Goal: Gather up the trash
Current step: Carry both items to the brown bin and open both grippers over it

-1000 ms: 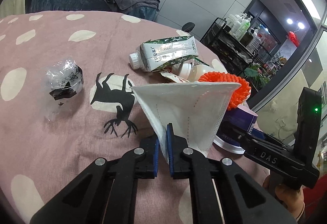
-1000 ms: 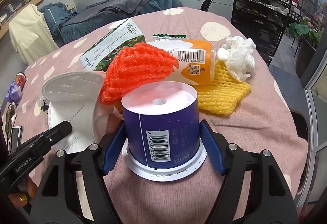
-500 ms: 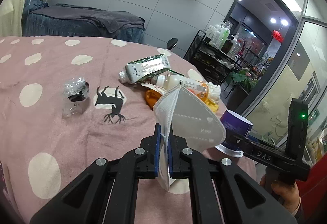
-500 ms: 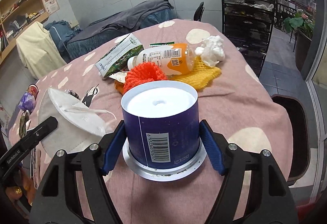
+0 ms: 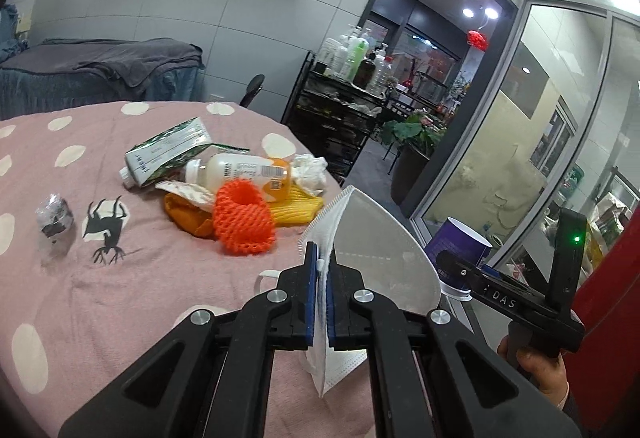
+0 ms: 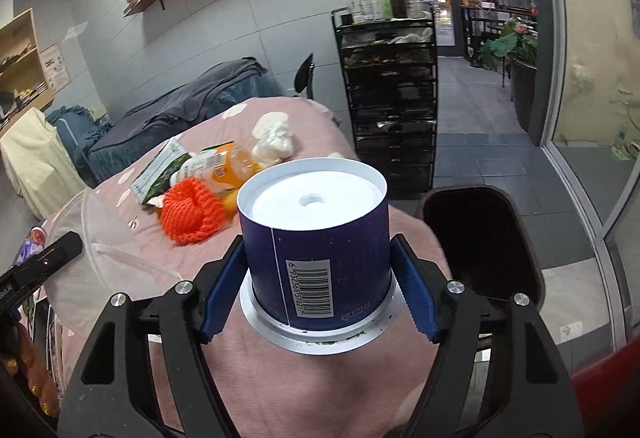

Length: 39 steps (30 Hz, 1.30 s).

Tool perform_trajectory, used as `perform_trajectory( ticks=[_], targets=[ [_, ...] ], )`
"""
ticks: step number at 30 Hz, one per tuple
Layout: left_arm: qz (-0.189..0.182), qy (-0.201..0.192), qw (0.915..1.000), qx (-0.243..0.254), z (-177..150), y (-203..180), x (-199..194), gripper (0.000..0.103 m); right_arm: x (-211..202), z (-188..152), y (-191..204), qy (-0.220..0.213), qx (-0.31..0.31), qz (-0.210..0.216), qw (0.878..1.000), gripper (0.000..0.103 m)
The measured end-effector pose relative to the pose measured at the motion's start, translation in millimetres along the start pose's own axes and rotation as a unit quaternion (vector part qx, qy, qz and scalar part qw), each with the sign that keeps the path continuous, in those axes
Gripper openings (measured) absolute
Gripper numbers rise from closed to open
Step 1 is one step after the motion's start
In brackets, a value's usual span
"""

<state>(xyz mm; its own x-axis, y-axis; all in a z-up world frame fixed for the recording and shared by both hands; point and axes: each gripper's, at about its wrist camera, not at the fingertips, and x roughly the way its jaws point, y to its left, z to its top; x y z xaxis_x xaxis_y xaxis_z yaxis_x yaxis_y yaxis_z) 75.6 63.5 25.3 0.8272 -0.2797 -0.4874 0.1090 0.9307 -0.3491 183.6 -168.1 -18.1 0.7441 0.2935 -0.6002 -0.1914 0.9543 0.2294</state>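
My left gripper (image 5: 320, 258) is shut on a white face mask (image 5: 380, 262) and holds it above the pink table's near edge. My right gripper (image 6: 318, 266) is shut on a purple cylindrical tub (image 6: 316, 242) with a white top and barcode, lifted off the table; the tub also shows in the left wrist view (image 5: 456, 258). The mask shows at the left in the right wrist view (image 6: 100, 258). An orange foam net (image 5: 244, 222), a juice bottle (image 5: 244, 174), a green-white carton (image 5: 168, 154), yellow foam (image 5: 300, 210) and crumpled tissue (image 5: 310, 174) lie in a pile.
A crumpled foil-like wrapper (image 5: 54, 218) lies left on the pink spotted tablecloth (image 5: 120, 298). A dark chair (image 6: 480, 238) stands at the table's right edge. A black shelf cart with bottles (image 6: 388, 98) stands behind, beside a glass partition (image 5: 540, 138).
Both grippers have lifted and pulled back from the pile with the mask and the tub; the views now tilt up and show more of the room.
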Motion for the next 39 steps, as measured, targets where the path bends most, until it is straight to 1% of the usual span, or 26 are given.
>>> perform_trajectory(
  ticks=[2, 5, 7, 9, 13, 16, 19, 22, 25, 28, 31, 34, 39],
  targets=[
    [-0.009, 0.000, 0.9998, 0.017, 3.3, -13.7, 8.1, 0.005, 0.5, 2.0, -22.9, -0.001, 0.015, -0.023, 1.000, 0.072],
    [-0.028, 0.006, 0.9989, 0.036, 7.9, -33.1, 24.9, 0.005, 13.1, 4.3, -60.2, 0.011, 0.035, -0.059, 0.998, 0.072],
    [-0.039, 0.009, 0.9982, 0.044, 11.3, -44.8, 35.3, 0.005, 29.9, 2.3, -85.9, 0.026, 0.046, -0.084, 0.995, 0.072],
    [-0.050, 0.010, 0.9972, 0.055, 13.1, -57.4, 43.3, 0.005, 51.5, -3.1, -110.1, 0.050, 0.065, -0.095, 0.992, 0.072],
    [-0.066, 0.023, 0.9953, 0.067, 15.5, -77.6, 63.3, 0.005, 98.1, -22.1, -155.0, 0.107, 0.116, -0.105, 0.982, 0.072],
    [-0.072, 0.032, 0.9940, 0.075, 14.1, -91.7, 74.9, 0.005, 126.1, -36.8, -175.0, 0.139, 0.141, -0.103, 0.975, 0.072],
    [-0.078, 0.040, 0.9925, 0.085, 12.0, -104.5, 85.0, 0.005, 146.0, -49.8, -187.7, 0.161, 0.156, -0.115, 0.968, 0.072],
    [-0.086, 0.049, 0.9910, 0.090, 9.2, -117.3, 96.6, 0.005, 160.6, -59.2, -195.2, 0.173, 0.175, -0.111, 0.963, 0.073],
    [-0.088, 0.056, 0.9897, 0.098, 6.0, -128.4, 107.2, 0.005, 162.5, -67.8, -201.8, 0.178, 0.187, -0.121, 0.958, 0.075],
    [-0.092, 0.069, 0.9872, 0.110, 1.7, -142.7, 121.3, 0.005, 152.2, -73.4, -202.8, 0.172, 0.188, -0.130, 0.958, 0.077],
    [-0.098, 0.082, 0.9840, 0.124, -2.8, -159.6, 135.1, 0.005, 130.0, -77.2, -204.1, 0.151, 0.186, -0.139, 0.961, 0.078],
    [-0.101, 0.098, 0.9802, 0.139, -7.3, -178.0, 152.8, 0.005, 104.8, -83.1, -204.9, 0.131, 0.183, -0.149, 0.963, 0.083],
    [-0.104, 0.123, 0.9742, 0.158, -13.6, -199.0, 179.5, 0.005, 71.3, -90.2, -207.6, 0.114, 0.186, -0.159, 0.963, 0.083]
  ],
)
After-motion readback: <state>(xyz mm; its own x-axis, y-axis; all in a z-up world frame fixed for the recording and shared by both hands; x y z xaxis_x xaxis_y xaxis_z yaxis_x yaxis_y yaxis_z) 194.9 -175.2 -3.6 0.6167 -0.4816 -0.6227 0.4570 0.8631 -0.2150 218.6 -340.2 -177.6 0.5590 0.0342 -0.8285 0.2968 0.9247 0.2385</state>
